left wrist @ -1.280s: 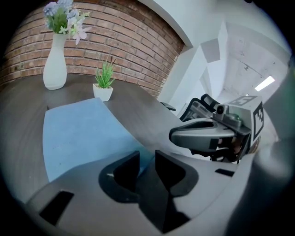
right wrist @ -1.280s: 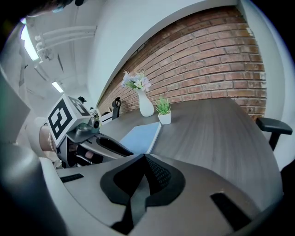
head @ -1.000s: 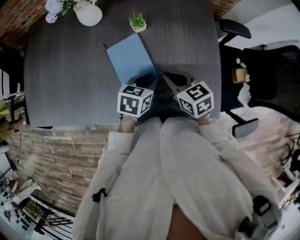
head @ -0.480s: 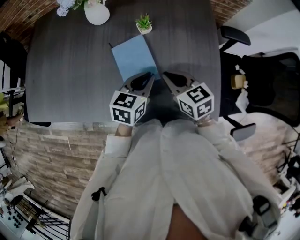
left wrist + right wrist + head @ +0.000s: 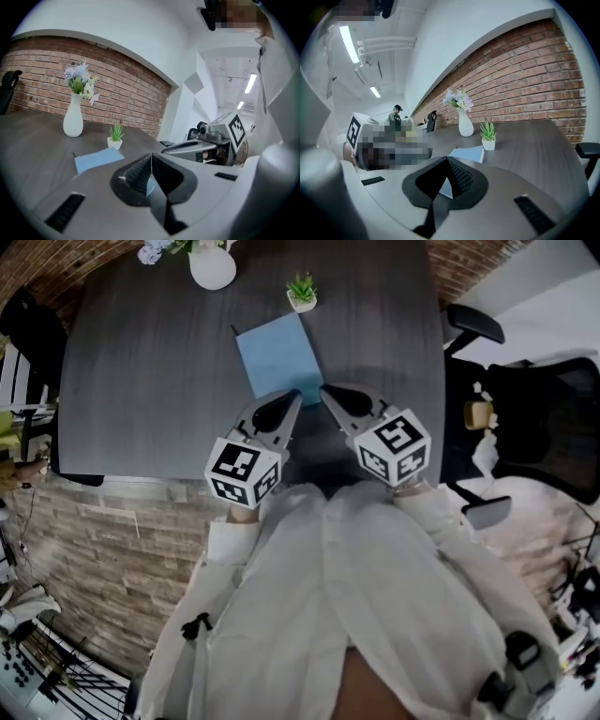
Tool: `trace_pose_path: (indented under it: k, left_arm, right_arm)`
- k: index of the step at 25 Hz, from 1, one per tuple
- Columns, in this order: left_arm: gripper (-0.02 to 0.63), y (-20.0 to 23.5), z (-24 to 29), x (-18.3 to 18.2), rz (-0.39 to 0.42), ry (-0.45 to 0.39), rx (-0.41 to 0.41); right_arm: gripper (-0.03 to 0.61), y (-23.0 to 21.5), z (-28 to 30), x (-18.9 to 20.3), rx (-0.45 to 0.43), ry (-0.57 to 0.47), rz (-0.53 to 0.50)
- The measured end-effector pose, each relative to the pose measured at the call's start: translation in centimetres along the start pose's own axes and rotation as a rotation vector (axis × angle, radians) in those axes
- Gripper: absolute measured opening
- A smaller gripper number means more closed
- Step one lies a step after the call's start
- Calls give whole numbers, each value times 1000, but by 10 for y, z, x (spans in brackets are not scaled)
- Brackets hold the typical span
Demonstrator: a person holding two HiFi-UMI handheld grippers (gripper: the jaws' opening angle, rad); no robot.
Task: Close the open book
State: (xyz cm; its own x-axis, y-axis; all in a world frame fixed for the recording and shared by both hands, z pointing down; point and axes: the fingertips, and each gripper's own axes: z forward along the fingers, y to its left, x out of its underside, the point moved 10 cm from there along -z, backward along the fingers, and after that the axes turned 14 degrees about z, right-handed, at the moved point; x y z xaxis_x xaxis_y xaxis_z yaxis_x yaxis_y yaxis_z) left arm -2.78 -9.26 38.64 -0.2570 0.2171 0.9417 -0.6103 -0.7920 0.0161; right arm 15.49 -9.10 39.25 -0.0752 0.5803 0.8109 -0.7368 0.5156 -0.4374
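A closed light-blue book (image 5: 278, 357) lies flat on the dark table (image 5: 141, 362), also seen in the left gripper view as the book (image 5: 96, 159) and in the right gripper view as the book (image 5: 469, 153). My left gripper (image 5: 292, 395) hovers just short of the book's near edge; its jaws have just been closing and now meet with nothing between them (image 5: 151, 157). Beside it on the right, my right gripper (image 5: 325, 390) is shut and empty (image 5: 447, 160). Both point slightly downward toward the book without touching it.
A white vase of flowers (image 5: 213, 266) and a small potted plant (image 5: 302, 292) stand beyond the book at the table's far side. Black office chairs (image 5: 525, 418) are to the right of the table. A brick wall (image 5: 122, 89) runs behind it.
The left gripper's jaws have gone from open to shut. Both grippers have lifted, and the left one has drawn back from the book's near corner toward me.
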Motion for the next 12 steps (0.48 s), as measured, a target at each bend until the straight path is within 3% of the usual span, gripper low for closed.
trace_pose_path:
  k: [5,12]
  left_arm:
    - [11,2,-11,0,-46,-6,-27]
    - [11,-4,-23,-6,2,-47,-48]
  right_arm:
    - [5,12,2,-8,-32,-7,-28]
    - [5,25,0,-17,-73,-30,-57]
